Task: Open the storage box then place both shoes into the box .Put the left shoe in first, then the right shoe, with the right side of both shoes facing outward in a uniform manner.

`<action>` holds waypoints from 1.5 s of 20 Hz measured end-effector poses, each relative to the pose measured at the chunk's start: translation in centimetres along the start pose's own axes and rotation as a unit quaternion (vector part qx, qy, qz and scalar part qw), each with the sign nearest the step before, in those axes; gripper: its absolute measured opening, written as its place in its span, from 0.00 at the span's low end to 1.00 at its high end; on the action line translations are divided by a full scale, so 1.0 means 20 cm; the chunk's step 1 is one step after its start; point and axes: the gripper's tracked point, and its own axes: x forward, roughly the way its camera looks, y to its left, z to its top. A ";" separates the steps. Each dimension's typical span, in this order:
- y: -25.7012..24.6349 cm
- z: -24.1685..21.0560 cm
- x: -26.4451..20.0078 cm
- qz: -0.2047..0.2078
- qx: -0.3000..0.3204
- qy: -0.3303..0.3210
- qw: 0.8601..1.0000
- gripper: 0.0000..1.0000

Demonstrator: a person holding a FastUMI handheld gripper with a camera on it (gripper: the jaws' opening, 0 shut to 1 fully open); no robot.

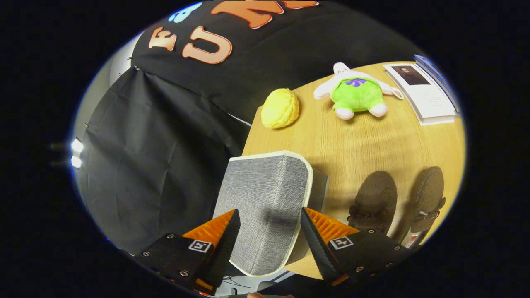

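While the gripper [269, 231] is hovering over the storage box [265, 198], its two fingers are standing well apart, one on each side of the box's grey fabric lid, and neither is visibly pressing on it. The storage box is sitting at the near corner of the wooden table [364, 140]; its lid, edged with pale piping, is lying shut, so its contents are not showing. Just beside the box, on the side of the right-hand finger, two dark brown shoes [397, 203] are lying side by side on the table, toes pointing away from the gripper, apart from the box. Beyond the box, at the table's far edge, a yellow knobbly toy [280, 108] is resting. Farther from the box along that edge, a plush figure in green [355, 92] is lying on the wood, and past it a white booklet [424, 93] is lying flat. On the box's other side, black cloth [157, 153] is hanging as the booth's wall, with two small bright lights [76, 153] showing at its outer edge.
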 end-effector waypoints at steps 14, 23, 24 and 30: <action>0.02 -0.18 0.16 0.118 0.068 0.037 0.990 0.76; 0.04 -0.09 0.02 0.125 0.088 0.018 0.988 0.06; 0.05 -0.08 0.01 0.121 0.081 0.016 0.989 0.04; 0.34 0.09 -0.14 0.161 0.056 -0.019 0.985 0.03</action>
